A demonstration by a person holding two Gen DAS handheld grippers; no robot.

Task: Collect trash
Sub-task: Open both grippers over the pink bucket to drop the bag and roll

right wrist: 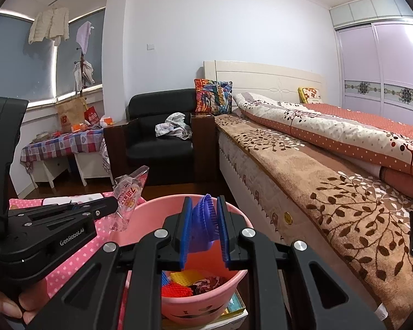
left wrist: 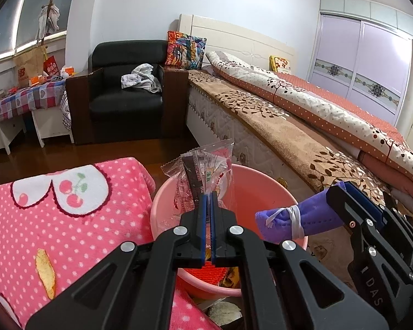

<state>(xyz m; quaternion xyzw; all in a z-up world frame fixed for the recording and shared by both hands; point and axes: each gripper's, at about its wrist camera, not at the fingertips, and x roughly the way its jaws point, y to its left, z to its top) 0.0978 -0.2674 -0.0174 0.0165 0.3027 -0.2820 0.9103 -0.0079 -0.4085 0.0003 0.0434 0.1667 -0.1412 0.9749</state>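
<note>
Your left gripper [left wrist: 208, 196] fingers pinch a wrapper [left wrist: 199, 170] above the bin [left wrist: 162, 200]. Your right gripper [right wrist: 205, 214] fingers pinch a purple mask [right wrist: 203, 220] over the same bin.

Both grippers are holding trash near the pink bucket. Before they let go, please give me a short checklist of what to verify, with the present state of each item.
1. The left gripper is shut on the clear plastic wrapper: ok.
2. The right gripper is shut on the rolled purple mask: ok.
3. The wrapper is over the mouth of the pink bucket: ok in the left wrist view.
4. The mask is over the bucket and not past its rim: cannot tell; in the left wrist view its end reaches over the rim.
5. The bucket has room; only some orange and yellow pieces lie at the bottom: ok.
6. The two grippers are apart, not touching: ok.
</note>
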